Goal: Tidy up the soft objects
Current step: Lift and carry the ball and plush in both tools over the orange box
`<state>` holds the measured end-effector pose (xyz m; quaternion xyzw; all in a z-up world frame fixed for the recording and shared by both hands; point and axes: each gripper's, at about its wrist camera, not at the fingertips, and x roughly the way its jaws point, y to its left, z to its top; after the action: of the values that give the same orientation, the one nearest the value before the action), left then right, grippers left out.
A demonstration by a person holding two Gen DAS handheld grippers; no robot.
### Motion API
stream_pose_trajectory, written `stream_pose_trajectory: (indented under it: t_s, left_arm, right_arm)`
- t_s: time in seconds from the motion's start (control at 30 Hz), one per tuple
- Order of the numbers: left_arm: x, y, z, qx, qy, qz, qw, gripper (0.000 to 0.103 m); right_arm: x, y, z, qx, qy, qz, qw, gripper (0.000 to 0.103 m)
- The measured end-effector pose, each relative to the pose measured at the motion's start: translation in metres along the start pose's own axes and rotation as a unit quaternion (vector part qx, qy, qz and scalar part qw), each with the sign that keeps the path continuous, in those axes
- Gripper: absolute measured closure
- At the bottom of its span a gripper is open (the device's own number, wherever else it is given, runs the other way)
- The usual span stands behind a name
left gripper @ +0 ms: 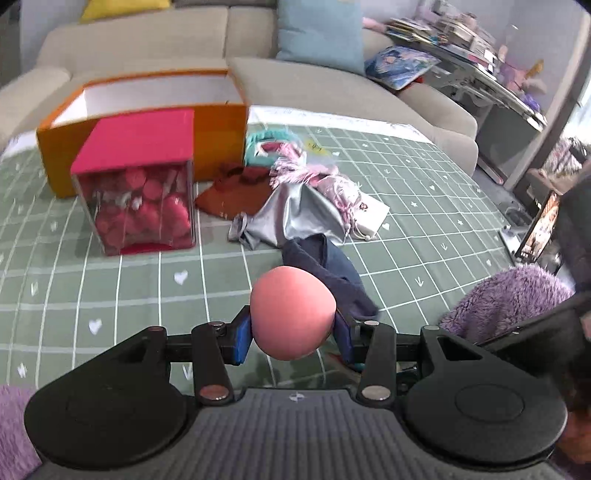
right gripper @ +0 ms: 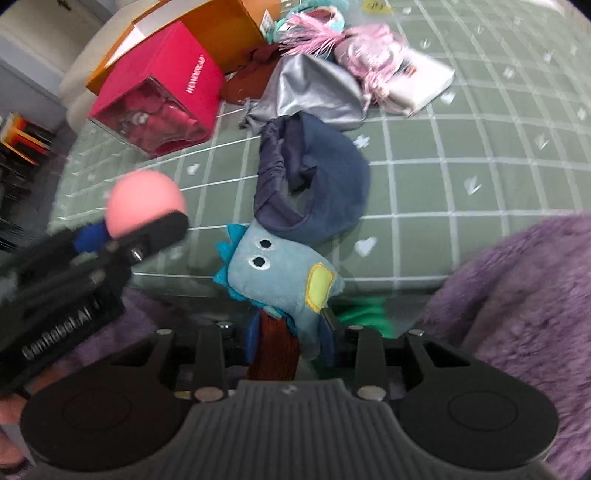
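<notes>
**Both tongs loaded above the checked green cloth**

Left gripper [left gripper: 293, 332] is clamped on a smooth, matte pink ball [left gripper: 293, 314], egg-round and held between blue pads at its two sides; the ball bulges out past the black fingers. From the right wrist view the same ball [right gripper: 146, 205] sits at about nine o'clock, perched on the end of the black left tool, clear of the cloth.

Right gripper [right gripper: 291, 339] is closed on a plush toy [right gripper: 280, 280]: pale blue fleece, two stitched black-and-white eyes, a yellow felt beak, a jagged teal crest, and a rust-brown ribbed part running down between the pads. The toy's head tilts toward eleven o'clock.

Just beyond the toy, at twelve o'clock, lies a dark blue cloth [right gripper: 314, 184], soft and crumpled, with a gathered, elastic-looking edge. Further on, a silvery satin fabric [right gripper: 314, 92] lies in glossy folds, touching the blue one. At one o'clock of that is a pink tasselled, shiny bundle [right gripper: 369, 55] resting on a flat white pouch [right gripper: 424, 83]. A rust-coloured cloth [left gripper: 236, 192] lies bunched beside the boxes.

At ten o'clock in the left wrist view stands a clear-walled cube with a magenta lid [left gripper: 136, 184], packed with rounded red pieces. Behind and touching it is an open orange box [left gripper: 218, 140], rectangular, with a white interior. Everything rests on a green quilted cloth [left gripper: 110, 295] gridded in white with small hearts. Shaggy purple fleece [right gripper: 524, 295] fills the four o'clock corner of the right wrist view. A grey sofa [left gripper: 147, 37] with a pale blue cushion [left gripper: 321, 33] stands behind.
</notes>
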<state>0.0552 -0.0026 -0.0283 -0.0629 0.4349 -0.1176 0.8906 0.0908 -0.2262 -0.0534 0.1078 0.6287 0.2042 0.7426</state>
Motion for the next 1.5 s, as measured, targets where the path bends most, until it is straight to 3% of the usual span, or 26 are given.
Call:
stream_pose_trajectory:
  t_s: [0.07,0.17,0.2,0.3,0.57,0.77,1.03,1.3,1.5]
  left_arm:
    - [-0.001,0.005,0.0,-0.011,-0.002,0.012,0.9999,0.052]
    - [-0.008,0.011,0.0,-0.021,-0.004,0.019,0.9996,0.052]
    - [-0.01,0.013,0.001,-0.024,-0.002,0.024,0.9994,0.052]
    - [-0.014,0.021,0.002,-0.039,0.007,0.04,0.9984,0.052]
    - [-0.027,0.048,0.003,-0.063,0.014,0.08,0.9947,0.052]
    - [-0.039,0.055,0.013,-0.059,0.022,0.079,0.9949,0.052]
    - [-0.057,0.051,0.045,-0.027,0.025,0.043,0.9984,0.052]
    - [-0.072,0.053,0.103,0.018,0.014,0.02,0.9995,0.052]
    - [-0.071,0.068,0.157,0.036,0.001,0.017,0.9992,0.052]
  right_arm:
    - [0.008,-0.009,0.005,0.046,0.013,0.036,0.998,0.069]
    - [0.015,-0.013,0.019,0.076,-0.011,0.028,0.997,0.069]
    - [0.018,-0.014,0.022,0.083,-0.007,0.048,0.995,0.069]
    - [0.031,-0.017,0.029,0.128,0.025,0.123,0.984,0.069]
    - [0.073,0.007,0.039,0.16,0.081,0.214,0.96,0.069]
    - [0.048,0.038,0.046,0.076,0.048,0.171,0.981,0.069]
    - [-0.007,0.065,0.059,0.004,0.014,0.118,0.993,0.069]
    - [-0.073,0.081,0.096,-0.069,-0.046,0.076,0.994,0.069]
    - [-0.095,0.11,0.14,-0.127,-0.081,0.064,0.986,0.069]
